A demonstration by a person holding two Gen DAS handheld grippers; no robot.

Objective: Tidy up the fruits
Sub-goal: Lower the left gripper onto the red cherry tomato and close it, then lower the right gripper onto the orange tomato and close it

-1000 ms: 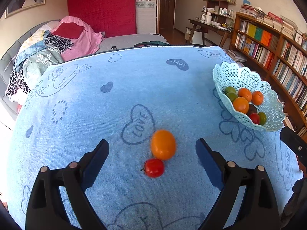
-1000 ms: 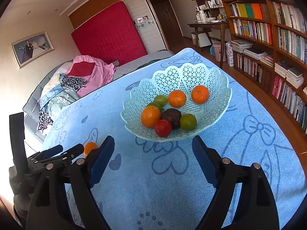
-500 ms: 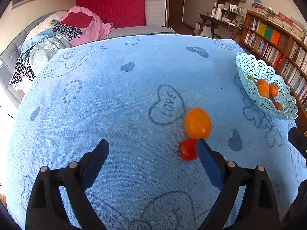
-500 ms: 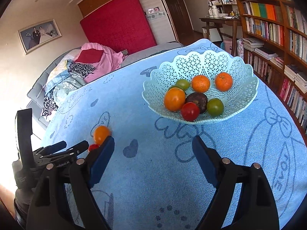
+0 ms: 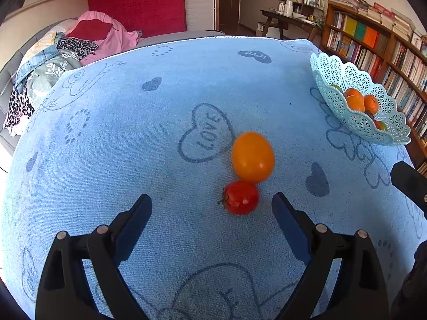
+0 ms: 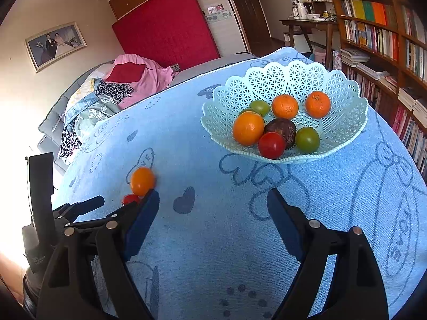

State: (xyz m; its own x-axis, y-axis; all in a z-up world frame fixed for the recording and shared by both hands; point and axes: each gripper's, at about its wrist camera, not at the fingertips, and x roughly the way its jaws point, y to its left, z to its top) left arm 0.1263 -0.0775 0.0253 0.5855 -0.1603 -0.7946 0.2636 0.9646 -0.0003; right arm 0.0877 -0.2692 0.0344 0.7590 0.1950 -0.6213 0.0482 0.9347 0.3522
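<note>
On the blue towel lie a red tomato (image 5: 241, 197) and, touching it from behind, a larger orange fruit (image 5: 253, 156). My left gripper (image 5: 210, 200) hangs low over the towel with its jaws closing. The tomato sits between the fingertips, nearer the right one, and neither pad touches it. A pale green lattice basket (image 5: 355, 117) at the far right holds several fruits. In the right wrist view the basket (image 6: 267, 80) is ahead, with my right gripper (image 6: 212, 194) open and empty over bare towel. The orange fruit (image 6: 142, 180) and tomato (image 6: 130, 199) show at its left finger.
The left tool's black body (image 6: 40, 200) stands close beside my right gripper. A bookshelf (image 6: 387, 40) runs along the right of the towel. Piled clothes (image 5: 80, 45) lie beyond its far left edge. A desk (image 5: 288, 18) stands at the back.
The left gripper has sunk toward the towel and the tomato now lies between its tips. In the right view the basket has slid rightward and the loose fruit has come into sight.
</note>
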